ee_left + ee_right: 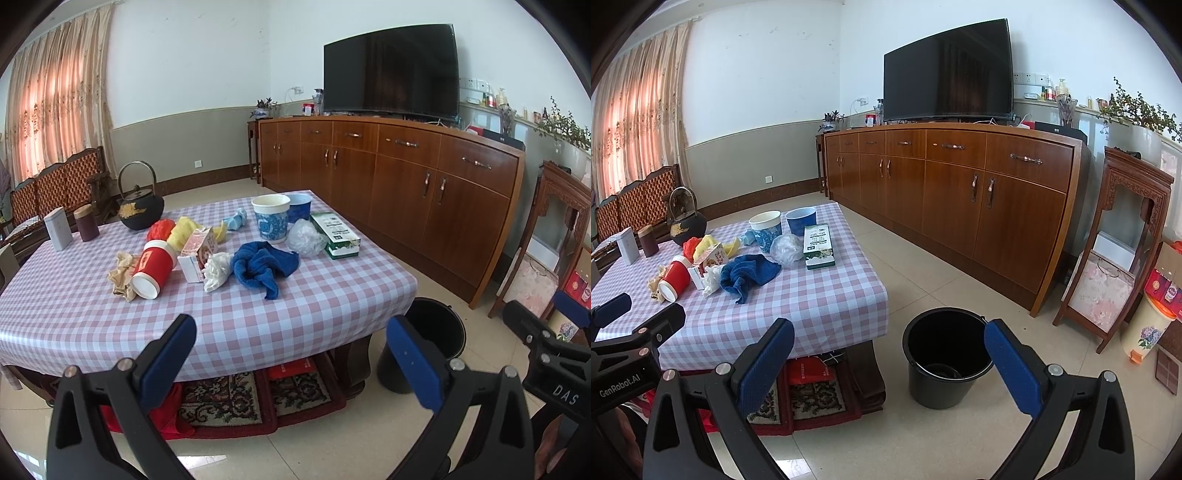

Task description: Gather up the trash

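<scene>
Hanging in the air in front of the worktop [221, 325], the left gripper [291, 354] has its jaws wide apart with nothing between them; the right gripper [888, 360] has its jaws wide apart too, and they hold nothing; the black bucket [942, 384] stands on the floor beside the worktop, and in the right wrist view it shows between the blue pads [1012, 369]; the trash lies farther off on the checked cloth, well apart from both sets of jaws; closest is a blue towel [264, 264]; next to it are a white crumpled wad [218, 271], a small carton [197, 254] and a red cup [151, 271] on its side; a clear plastic bag [306, 238] and a green and white box [336, 234] lie to the right; a black teapot [140, 208] sits at the far left.
</scene>
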A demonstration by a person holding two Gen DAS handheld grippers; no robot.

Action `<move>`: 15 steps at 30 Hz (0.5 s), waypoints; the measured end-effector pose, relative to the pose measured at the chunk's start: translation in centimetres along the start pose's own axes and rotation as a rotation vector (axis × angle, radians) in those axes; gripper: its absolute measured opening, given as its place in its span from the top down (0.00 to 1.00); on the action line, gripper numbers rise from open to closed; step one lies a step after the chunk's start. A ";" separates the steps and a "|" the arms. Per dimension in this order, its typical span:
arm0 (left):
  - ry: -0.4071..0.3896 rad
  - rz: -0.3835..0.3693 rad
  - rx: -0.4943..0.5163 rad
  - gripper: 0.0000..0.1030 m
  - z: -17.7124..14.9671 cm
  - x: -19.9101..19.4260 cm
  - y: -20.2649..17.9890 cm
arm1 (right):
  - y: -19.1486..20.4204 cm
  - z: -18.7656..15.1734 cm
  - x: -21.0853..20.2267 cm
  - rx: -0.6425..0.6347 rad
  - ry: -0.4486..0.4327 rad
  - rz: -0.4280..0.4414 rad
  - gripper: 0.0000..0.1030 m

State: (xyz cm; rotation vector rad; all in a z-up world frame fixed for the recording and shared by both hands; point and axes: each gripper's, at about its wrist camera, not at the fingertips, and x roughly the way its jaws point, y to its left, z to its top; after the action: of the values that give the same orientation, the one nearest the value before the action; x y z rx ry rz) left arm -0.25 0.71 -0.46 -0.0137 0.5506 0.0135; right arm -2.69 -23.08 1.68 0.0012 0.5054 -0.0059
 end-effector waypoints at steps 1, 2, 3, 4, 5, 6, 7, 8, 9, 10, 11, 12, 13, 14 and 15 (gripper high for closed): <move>-0.001 0.001 0.000 0.00 0.0 0.0 0.0 | 0.1 0.0 0.0 -0.001 -0.001 -0.001 0.00; -0.002 0.000 0.001 0.00 0.0 0.0 0.0 | 0.1 0.0 0.1 -0.002 0.000 -0.001 0.00; -0.001 0.001 0.001 0.00 0.0 0.0 0.0 | 0.1 0.0 0.1 -0.002 -0.001 -0.001 0.00; -0.002 0.002 0.000 0.00 0.0 0.0 0.1 | 0.1 0.0 0.0 -0.001 -0.002 0.000 0.00; -0.002 -0.001 0.000 0.00 0.0 0.0 0.1 | 0.0 0.0 0.0 -0.001 -0.002 0.000 0.00; -0.002 -0.001 0.000 0.00 0.0 0.0 0.1 | 0.1 0.0 0.1 -0.003 -0.001 0.000 0.00; -0.002 0.002 0.001 0.00 0.0 0.0 0.0 | 0.1 0.0 0.0 -0.003 -0.001 -0.001 0.00; -0.002 0.001 0.000 0.00 0.0 0.0 0.1 | 0.1 0.0 0.0 -0.002 -0.002 -0.001 0.00; -0.003 0.001 0.000 0.00 0.1 0.0 0.1 | 0.1 0.0 0.0 0.000 -0.004 0.000 0.00; -0.003 0.001 0.000 0.00 0.1 0.0 0.1 | 0.1 0.0 0.1 -0.001 -0.003 0.000 0.00; -0.002 0.002 0.000 0.00 0.1 0.0 0.1 | 0.2 0.1 0.1 -0.002 -0.003 0.000 0.00; -0.003 0.003 0.000 0.00 0.1 -0.1 0.1 | 0.1 0.1 0.0 -0.001 -0.004 0.000 0.00; -0.004 0.003 0.000 0.00 0.1 -0.1 0.1 | 0.1 0.1 0.0 -0.007 -0.005 0.001 0.00; -0.004 0.004 -0.001 0.00 0.2 -0.1 0.1 | 0.2 0.1 0.0 -0.008 -0.005 0.000 0.00; -0.005 0.004 -0.001 0.00 0.2 -0.1 0.2 | 0.2 0.2 0.1 -0.009 -0.006 0.000 0.00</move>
State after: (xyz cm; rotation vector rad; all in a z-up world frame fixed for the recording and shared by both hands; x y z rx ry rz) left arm -0.22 0.88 -0.23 -0.0138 0.5459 0.0181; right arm -2.55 -22.86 1.81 -0.0075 0.4996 -0.0036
